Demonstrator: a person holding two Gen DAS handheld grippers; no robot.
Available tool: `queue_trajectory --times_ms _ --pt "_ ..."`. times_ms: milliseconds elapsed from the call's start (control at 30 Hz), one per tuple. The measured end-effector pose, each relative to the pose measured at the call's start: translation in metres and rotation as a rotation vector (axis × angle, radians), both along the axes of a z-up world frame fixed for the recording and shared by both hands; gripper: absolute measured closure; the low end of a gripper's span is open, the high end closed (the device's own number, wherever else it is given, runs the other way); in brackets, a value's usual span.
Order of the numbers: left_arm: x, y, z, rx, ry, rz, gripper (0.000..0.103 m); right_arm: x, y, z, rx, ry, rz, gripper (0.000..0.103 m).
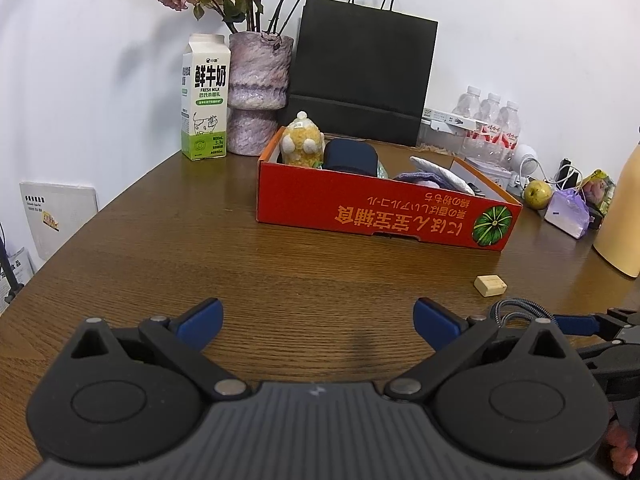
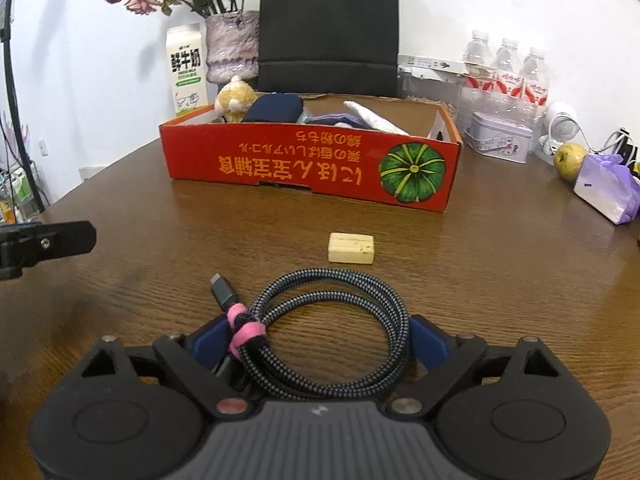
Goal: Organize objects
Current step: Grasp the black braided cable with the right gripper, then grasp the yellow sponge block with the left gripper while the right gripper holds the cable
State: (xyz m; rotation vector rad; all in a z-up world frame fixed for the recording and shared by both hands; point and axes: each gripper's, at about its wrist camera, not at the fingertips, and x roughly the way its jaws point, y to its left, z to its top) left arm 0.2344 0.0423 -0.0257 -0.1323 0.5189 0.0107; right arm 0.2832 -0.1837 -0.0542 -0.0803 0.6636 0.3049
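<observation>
Right wrist view, tabletop: my right gripper [image 2: 312, 340] sits low over the wooden table [image 2: 500, 288] with a coiled braided cable [image 2: 332, 312] lying between its blue fingers [image 2: 430, 338]; the jaws stand wide, the coil filling nearly all the space between them, and I cannot tell whether the pads press on it; a pink tie [image 2: 242, 330] binds the coil on its left side, just beside the left pad, and the plug [image 2: 222, 290] sticks out past it, away from the camera; a small pale wooden block [image 2: 351, 248] lies just beyond the coil, apart from it; farther on stands a red cardboard box [image 2: 312, 168], already holding a yellow plush toy [image 2: 234, 98], a dark blue bundle [image 2: 276, 108] and some folded cloth [image 2: 372, 118]; behind it are a black paper bag [image 2: 328, 28], a milk carton [image 2: 186, 68] and a vase of dried flowers [image 2: 232, 40]; water bottles [image 2: 508, 76], a tin [image 2: 500, 138] and a green-yellow fruit [image 2: 570, 160] stand off to the right.

From the left wrist, my left gripper [image 1: 318, 322] hovers over bare tabletop, jaws spread and holding nothing; the cable's edge shows at its right.
</observation>
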Motion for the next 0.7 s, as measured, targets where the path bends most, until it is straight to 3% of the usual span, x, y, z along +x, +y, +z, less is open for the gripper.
queue_trajectory --times_ms 433,700 --pt "0.001 -0.002 -0.005 0.014 0.010 0.006 0.000 -0.017 -0.002 0.012 -0.007 -0.143 -0.013 0.011" --pt "0.003 -0.011 -0.006 0.039 0.021 0.011 0.000 -0.021 -0.008 0.016 0.010 -0.178 -0.013 0.011"
